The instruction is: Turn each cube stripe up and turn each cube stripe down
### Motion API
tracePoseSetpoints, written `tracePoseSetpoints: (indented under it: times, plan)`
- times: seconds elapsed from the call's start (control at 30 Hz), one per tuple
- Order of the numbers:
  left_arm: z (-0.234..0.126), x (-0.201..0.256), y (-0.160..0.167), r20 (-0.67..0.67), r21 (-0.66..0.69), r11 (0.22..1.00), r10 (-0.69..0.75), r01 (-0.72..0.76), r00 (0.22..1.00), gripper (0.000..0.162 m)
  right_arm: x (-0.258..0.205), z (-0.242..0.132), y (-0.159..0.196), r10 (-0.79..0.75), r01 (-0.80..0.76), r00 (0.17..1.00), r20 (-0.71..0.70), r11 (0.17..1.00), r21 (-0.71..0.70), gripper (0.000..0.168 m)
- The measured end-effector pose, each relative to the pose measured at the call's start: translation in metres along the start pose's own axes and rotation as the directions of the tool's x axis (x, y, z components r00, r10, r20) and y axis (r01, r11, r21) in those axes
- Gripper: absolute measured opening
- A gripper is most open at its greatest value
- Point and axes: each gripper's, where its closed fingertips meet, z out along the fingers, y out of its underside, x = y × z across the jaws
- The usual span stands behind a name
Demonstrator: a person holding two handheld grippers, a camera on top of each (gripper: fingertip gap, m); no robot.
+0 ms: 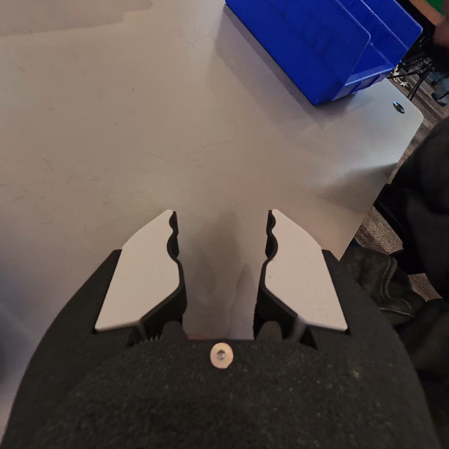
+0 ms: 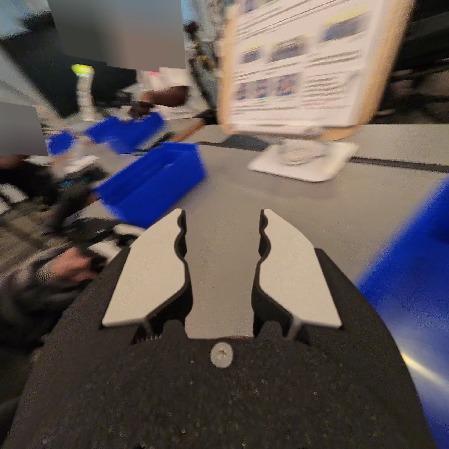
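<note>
The left tool point(image 1: 222, 213) hangs over a bare stretch of grey tabletop point(image 1: 109, 133), its two white fingers point(image 1: 145, 267) spread with nothing between them. It looks down steeply, which suits a search of the surface or a pause before a reach. At one o'clock in the left wrist view a blue plastic bin point(image 1: 315, 46) sits near the tabletop's far corner; its inside is hidden from this angle.

The right tool point(image 2: 221, 212) is likewise spread and empty, held lower and nearly level with the tabletop point(image 2: 303, 206), so its view runs out across the room. The picture is smeared, probably by motion. A blue bin point(image 2: 155, 182) lies at eleven o'clock, another blue shape point(image 2: 418, 279) crowds the edge at three o'clock, and a poster board point(image 2: 298, 63) on a white stand base point(image 2: 303, 160) rises at one o'clock.

No striped cube shows in either view. The cubes may sit inside a bin or outside both views; that cannot be told. The turning seems not yet begun: both tools look ready to go and find a cube.
</note>
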Motion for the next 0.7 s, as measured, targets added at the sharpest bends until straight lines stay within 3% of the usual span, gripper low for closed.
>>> tracePoseSetpoints:
  times: [0.1,0.2,0.47,0.57,0.7]
  plan:
    - [0.001,-0.001,0.001,0.016,-0.004,1.000,0.012,-0.012,1.000,0.069,-0.063,0.023,0.061,0.016,-0.020,0.981,0.192,1.000,0.022,0.056]
    - [0.002,-0.003,0.001,0.033,-0.003,1.000,0.017,-0.017,0.999,0.069,-0.073,0.038,0.105,-0.032,0.033,0.982,0.184,0.999,-0.003,0.055]
    - [-0.003,-0.005,0.002,0.079,-0.030,0.999,0.016,-0.014,0.997,0.070,-0.081,0.050,0.136,-0.036,0.059,0.981,0.193,0.991,-0.117,0.054]
    - [-0.041,-0.026,-0.021,0.178,-0.002,1.000,-0.014,0.015,0.984,0.068,-0.085,0.049,0.134,-0.002,0.025,0.980,0.201,0.993,-0.114,0.054]
    - [-0.121,-0.114,-0.057,0.410,-0.021,0.985,-0.145,0.169,0.900,0.068,-0.093,0.052,0.141,0.059,-0.020,0.970,0.238,0.986,-0.163,0.054]
